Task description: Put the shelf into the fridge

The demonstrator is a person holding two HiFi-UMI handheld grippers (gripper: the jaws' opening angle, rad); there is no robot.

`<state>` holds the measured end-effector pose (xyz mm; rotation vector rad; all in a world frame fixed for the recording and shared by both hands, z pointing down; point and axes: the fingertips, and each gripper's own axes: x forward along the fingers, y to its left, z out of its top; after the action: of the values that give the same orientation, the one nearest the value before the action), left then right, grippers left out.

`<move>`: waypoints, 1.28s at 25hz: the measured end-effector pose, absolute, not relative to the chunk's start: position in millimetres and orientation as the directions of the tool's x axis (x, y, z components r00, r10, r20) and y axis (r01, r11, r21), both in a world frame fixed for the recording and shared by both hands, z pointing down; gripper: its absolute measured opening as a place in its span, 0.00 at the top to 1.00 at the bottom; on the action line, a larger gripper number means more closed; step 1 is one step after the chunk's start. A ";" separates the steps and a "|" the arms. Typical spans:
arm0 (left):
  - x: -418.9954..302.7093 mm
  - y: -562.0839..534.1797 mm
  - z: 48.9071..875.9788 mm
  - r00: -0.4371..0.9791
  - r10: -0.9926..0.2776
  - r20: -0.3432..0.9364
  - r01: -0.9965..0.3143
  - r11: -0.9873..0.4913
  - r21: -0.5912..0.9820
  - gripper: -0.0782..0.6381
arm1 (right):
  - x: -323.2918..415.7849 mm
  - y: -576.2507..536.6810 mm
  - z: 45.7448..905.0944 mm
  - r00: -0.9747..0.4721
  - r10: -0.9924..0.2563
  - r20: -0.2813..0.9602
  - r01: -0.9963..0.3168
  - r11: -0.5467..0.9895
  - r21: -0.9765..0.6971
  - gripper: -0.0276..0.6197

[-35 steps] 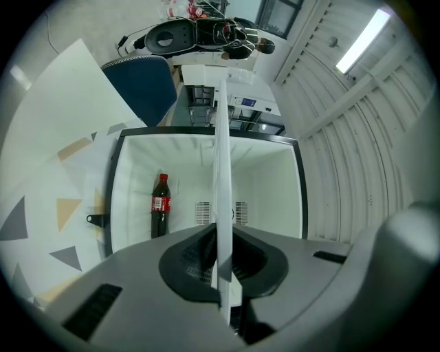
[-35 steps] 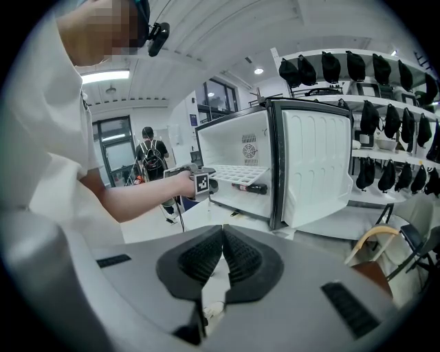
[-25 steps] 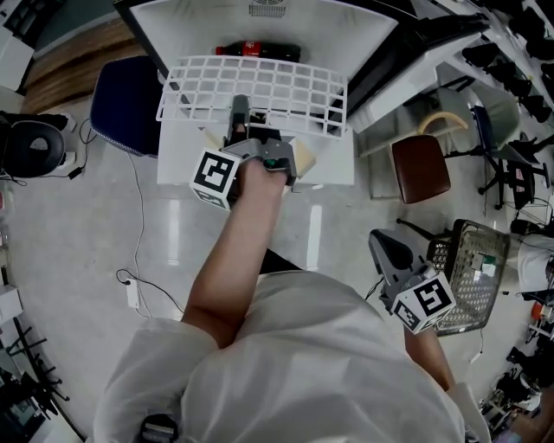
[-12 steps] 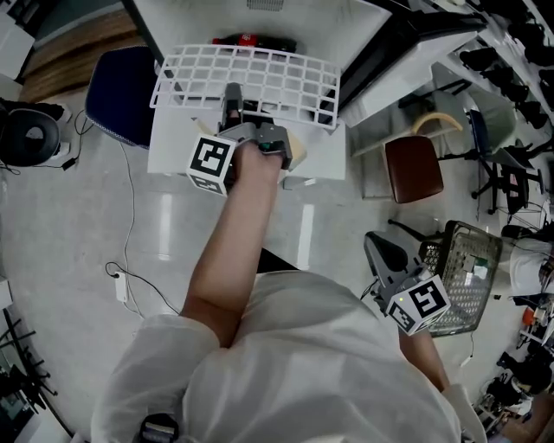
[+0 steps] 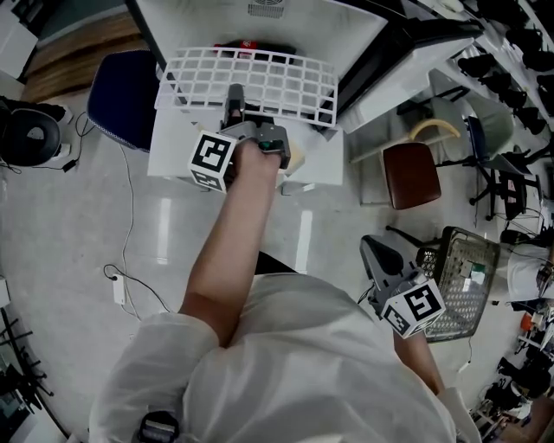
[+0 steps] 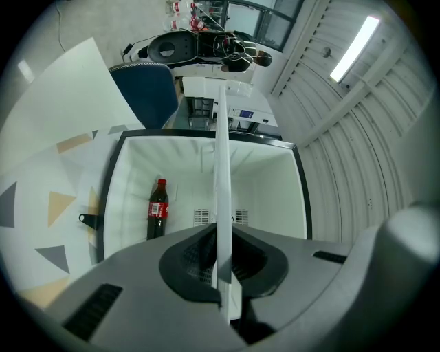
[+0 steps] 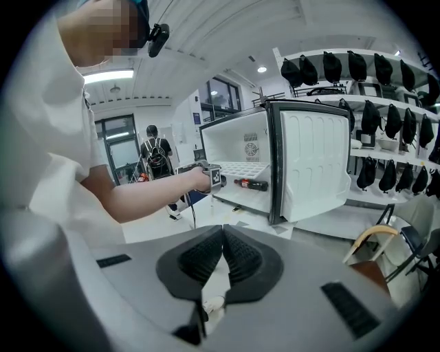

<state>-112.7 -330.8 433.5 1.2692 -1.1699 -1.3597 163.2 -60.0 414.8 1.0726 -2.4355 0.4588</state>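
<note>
Left gripper [image 5: 235, 102] clamping the shelf [image 5: 260, 76] edge, feeding it into the fridge [image 5: 346, 26]; next needing a level push deeper, above the bottle [image 6: 157, 208]. Right gripper [image 7: 221, 256] hanging closed, empty.

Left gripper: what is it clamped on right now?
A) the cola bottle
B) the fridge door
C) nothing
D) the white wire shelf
D: in its own view the left gripper pinches the edge of the white wire shelf; the cola bottle lies apart inside the fridge.
</note>
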 end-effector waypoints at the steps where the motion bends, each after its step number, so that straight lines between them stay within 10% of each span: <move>1: -113.1 -332.0 432.3 -0.054 -0.989 -0.134 0.010 -0.135 0.991 0.86 | 159.3 -61.8 414.5 -0.610 -0.604 0.513 -0.749 0.651 -0.123 0.94; 32: -103.9 -402.2 430.4 0.137 -0.986 -0.096 -0.026 -0.100 0.995 0.85 | 36.4 -145.0 405.2 -0.696 -0.511 0.504 -0.643 0.756 -0.122 0.93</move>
<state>-103.9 -402.2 430.4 1.3667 -1.0827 -1.1625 36.4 -145.0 405.2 0.8753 -2.5062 0.4025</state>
